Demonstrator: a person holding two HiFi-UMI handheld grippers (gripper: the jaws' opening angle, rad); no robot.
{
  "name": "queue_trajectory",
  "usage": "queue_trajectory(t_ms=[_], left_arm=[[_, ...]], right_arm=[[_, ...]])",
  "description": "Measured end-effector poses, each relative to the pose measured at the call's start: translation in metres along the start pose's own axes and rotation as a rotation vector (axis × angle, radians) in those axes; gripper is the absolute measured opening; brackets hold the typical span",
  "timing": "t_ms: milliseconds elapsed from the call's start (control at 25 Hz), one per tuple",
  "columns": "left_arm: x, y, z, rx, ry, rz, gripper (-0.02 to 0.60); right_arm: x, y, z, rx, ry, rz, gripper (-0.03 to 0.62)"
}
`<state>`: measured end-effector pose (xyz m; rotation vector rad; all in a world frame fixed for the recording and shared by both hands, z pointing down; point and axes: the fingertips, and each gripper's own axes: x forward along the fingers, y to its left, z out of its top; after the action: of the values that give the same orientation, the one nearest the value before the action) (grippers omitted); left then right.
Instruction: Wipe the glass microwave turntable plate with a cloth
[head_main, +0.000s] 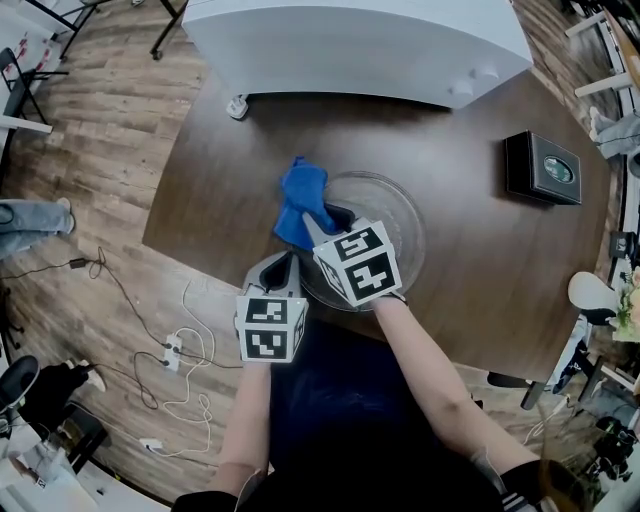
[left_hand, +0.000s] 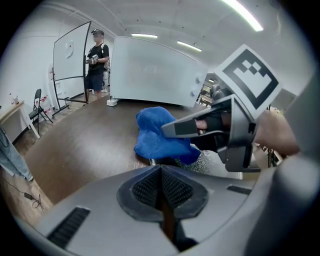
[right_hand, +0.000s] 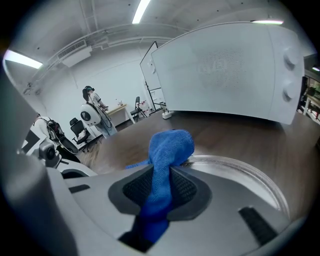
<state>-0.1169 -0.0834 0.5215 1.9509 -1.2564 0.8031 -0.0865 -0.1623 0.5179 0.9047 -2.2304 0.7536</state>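
Observation:
A clear glass turntable plate (head_main: 398, 215) lies on the dark brown table (head_main: 220, 170), just in front of me. My right gripper (head_main: 322, 225) is over the plate's left side, shut on a blue cloth (head_main: 300, 200) that bunches past its tips onto the rim. In the right gripper view the cloth (right_hand: 170, 145) runs up between the pads of the right gripper (right_hand: 167, 170), with the plate (right_hand: 240, 175) beyond. My left gripper (head_main: 288, 268) is shut at the plate's near-left rim. In the left gripper view the left gripper (left_hand: 160, 170) has its pads pressed together, with the cloth (left_hand: 157, 132) just ahead.
A white microwave (head_main: 360, 45) stands at the table's far edge. A black box (head_main: 542, 168) sits at the right. Cables and a power strip (head_main: 170, 350) lie on the wooden floor to the left. A person (left_hand: 96, 57) stands far off by a whiteboard.

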Motion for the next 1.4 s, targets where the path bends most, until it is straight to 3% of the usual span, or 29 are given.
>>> queue_trajectory(t_ms=[200,720,1400], left_arm=[[0.0,-0.002,-0.001,0.01,0.002,0.004,0.003],[-0.001,0.0,0.0,-0.051,-0.002,-0.01,0.003],[-0.001,-0.001,-0.001,-0.048,-0.006,0.003,0.003]], right_arm=[[-0.006,-0.011,-0.003,0.017,0.009,-0.023,0.071],[-0.036,-0.06,-0.012,0.074,0.026,-0.138,0.071],[-0.084,-0.12,-0.035,0.097,0.032,-0.292,0.071]])
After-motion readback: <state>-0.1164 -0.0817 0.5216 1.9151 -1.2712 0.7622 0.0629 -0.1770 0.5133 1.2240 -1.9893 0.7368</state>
